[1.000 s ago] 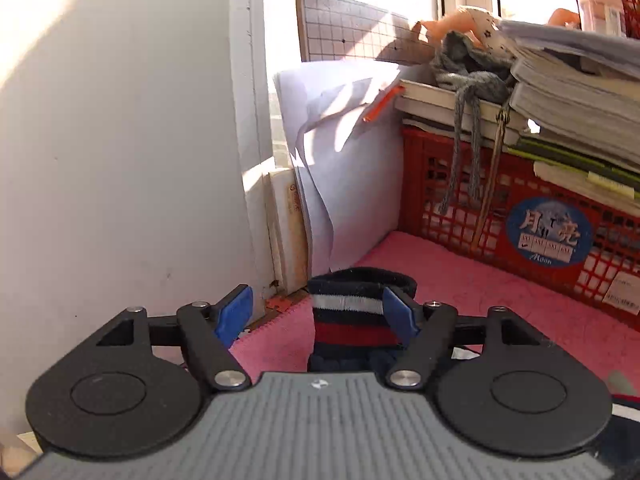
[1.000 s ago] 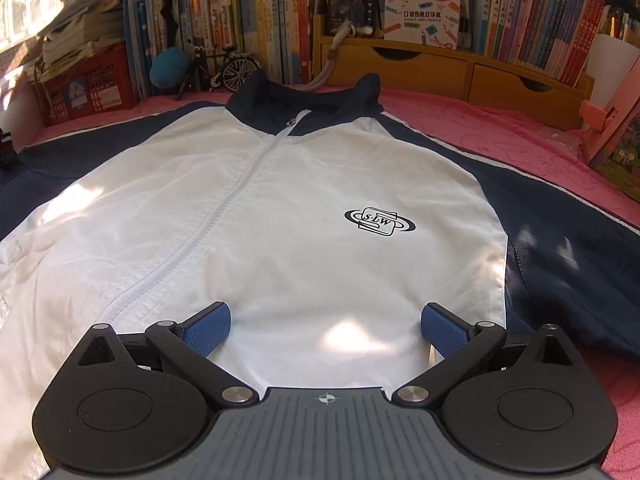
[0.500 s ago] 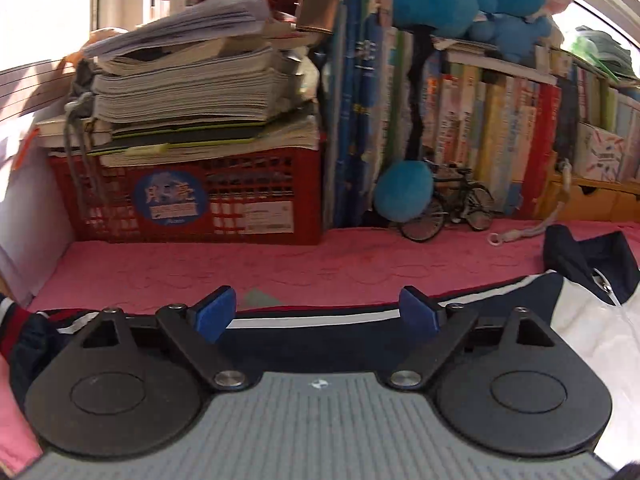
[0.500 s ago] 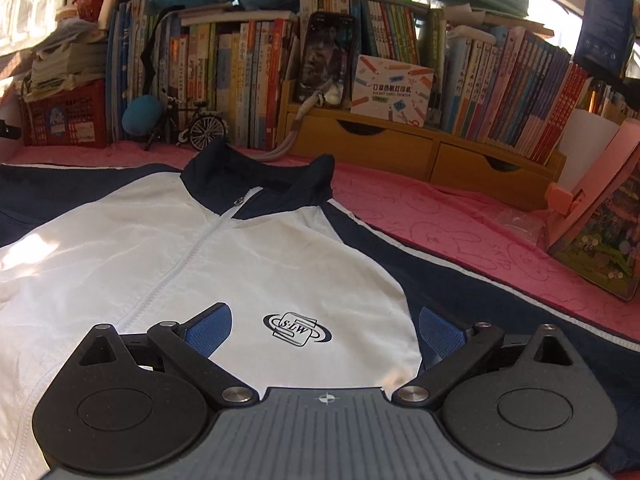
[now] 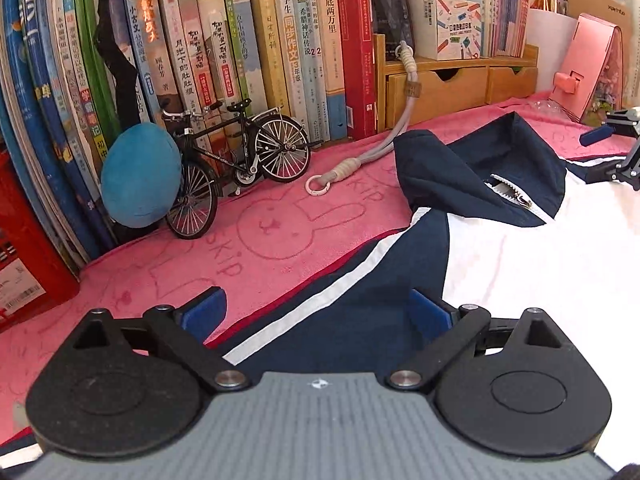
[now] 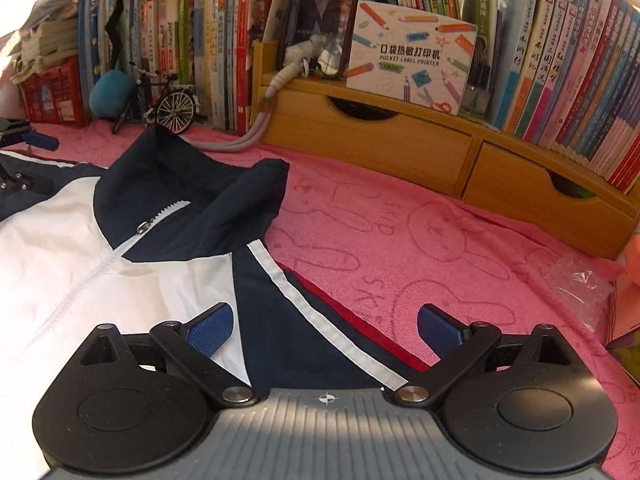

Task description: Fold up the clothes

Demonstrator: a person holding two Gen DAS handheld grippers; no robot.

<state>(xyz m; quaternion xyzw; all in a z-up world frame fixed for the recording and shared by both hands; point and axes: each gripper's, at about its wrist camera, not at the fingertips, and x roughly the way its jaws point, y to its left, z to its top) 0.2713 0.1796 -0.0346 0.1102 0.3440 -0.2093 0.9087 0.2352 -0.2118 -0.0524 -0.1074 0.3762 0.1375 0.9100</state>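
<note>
Currently left gripper (image 5: 316,312) spread wide, nothing held, poised over one shoulder seam of the navy-and-white jacket (image 5: 520,264); right gripper (image 6: 324,332) equally wide and empty over the other shoulder. Jacket flat, zipped, collar (image 6: 192,184) up, on pink cloth (image 6: 420,248), near toy bicycle (image 5: 236,164) and books (image 5: 256,40).

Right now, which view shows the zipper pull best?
The right wrist view: the zipper pull lies unobstructed below the open collar, with zipper teeth on either side. The left wrist view shows it only partly, tucked against the collar's fold.
</note>
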